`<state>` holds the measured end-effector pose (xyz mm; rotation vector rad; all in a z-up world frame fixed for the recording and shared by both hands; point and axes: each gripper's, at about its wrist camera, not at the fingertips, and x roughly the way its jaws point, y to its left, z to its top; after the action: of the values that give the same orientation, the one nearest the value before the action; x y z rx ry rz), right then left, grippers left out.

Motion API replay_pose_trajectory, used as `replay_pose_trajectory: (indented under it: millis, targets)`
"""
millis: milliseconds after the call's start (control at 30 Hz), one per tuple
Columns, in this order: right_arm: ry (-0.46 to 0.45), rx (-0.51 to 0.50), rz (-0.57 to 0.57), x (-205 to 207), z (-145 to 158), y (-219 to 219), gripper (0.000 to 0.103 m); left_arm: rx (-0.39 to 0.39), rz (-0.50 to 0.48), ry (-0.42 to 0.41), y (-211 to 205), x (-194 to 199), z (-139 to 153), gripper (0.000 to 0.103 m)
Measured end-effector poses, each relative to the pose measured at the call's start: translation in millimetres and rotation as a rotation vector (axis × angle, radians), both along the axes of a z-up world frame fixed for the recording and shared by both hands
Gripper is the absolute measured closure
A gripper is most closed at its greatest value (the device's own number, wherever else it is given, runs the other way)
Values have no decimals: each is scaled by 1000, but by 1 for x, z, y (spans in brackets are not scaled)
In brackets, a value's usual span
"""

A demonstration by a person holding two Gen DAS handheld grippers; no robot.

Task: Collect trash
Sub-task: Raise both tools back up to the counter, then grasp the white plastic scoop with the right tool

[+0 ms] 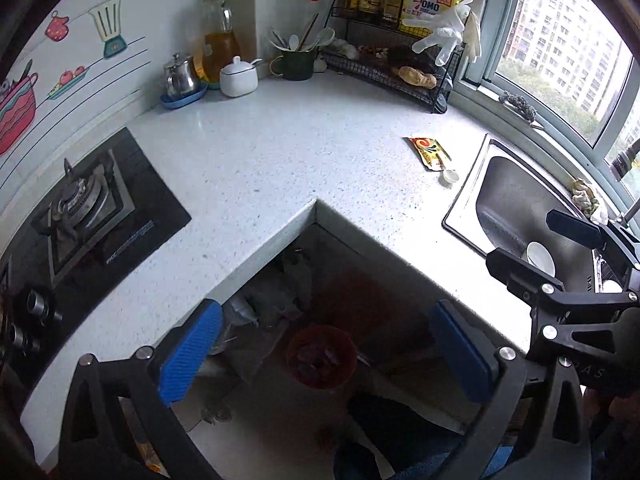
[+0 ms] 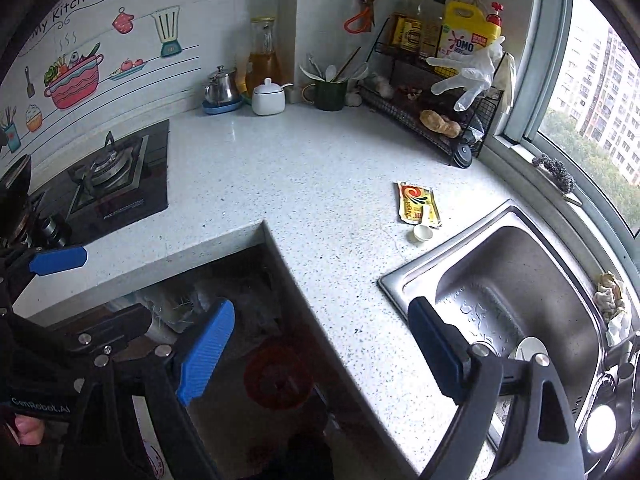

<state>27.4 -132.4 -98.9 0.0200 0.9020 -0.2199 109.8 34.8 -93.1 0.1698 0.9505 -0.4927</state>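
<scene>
A yellow sauce packet (image 1: 429, 151) (image 2: 417, 204) lies flat on the white speckled counter (image 1: 300, 152) (image 2: 320, 184), with a small white cap (image 1: 449, 176) (image 2: 422, 233) just in front of it, left of the sink. A red trash bin (image 1: 322, 356) (image 2: 278, 376) stands on the floor below the counter's inner corner. My left gripper (image 1: 326, 354) hangs open above the bin, nothing between its blue pads. My right gripper (image 2: 320, 354) is open and empty over the counter edge. In the left wrist view the right gripper (image 1: 548, 242) shows above the sink.
A steel sink (image 1: 520, 216) (image 2: 520, 280) with a white dish sits at the right. A gas hob (image 1: 92, 208) (image 2: 116, 176) is at the left. Jars, a kettle, a utensil mug (image 2: 328, 92) and a wire rack of bottles (image 1: 392, 60) (image 2: 436, 108) line the back wall.
</scene>
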Motion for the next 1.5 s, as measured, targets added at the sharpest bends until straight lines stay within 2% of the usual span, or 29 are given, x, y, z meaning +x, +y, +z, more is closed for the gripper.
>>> replay_pose_trajectory:
  millis: [367, 500, 667, 900, 1167, 1333, 1400, 1500]
  targets:
    - [16, 15, -109, 49, -5, -77, 15, 26, -98, 16, -91, 81, -7, 0]
    - [39, 12, -150, 68, -17, -104, 8, 53, -120, 35, -122, 108, -18, 0]
    - [107, 53, -167, 90, -39, -133, 7, 96, -136, 78, -155, 135, -39, 0]
    - [191, 107, -149, 112, -65, -161, 7, 135, -122, 147, -180, 163, -66, 0]
    - [244, 136, -77, 134, -88, -170, 7, 155, -76, 204, -183, 181, -88, 0]
    - [294, 161, -37, 143, -101, -169, 22, 164, -40, 222, -179, 189, -94, 0]
    - [321, 170, -21, 145, -106, -167, 35, 172, -28, 225, -178, 190, -96, 0]
    - [329, 147, 2, 143, -107, -164, 48, 180, -27, 223, -177, 188, -95, 0]
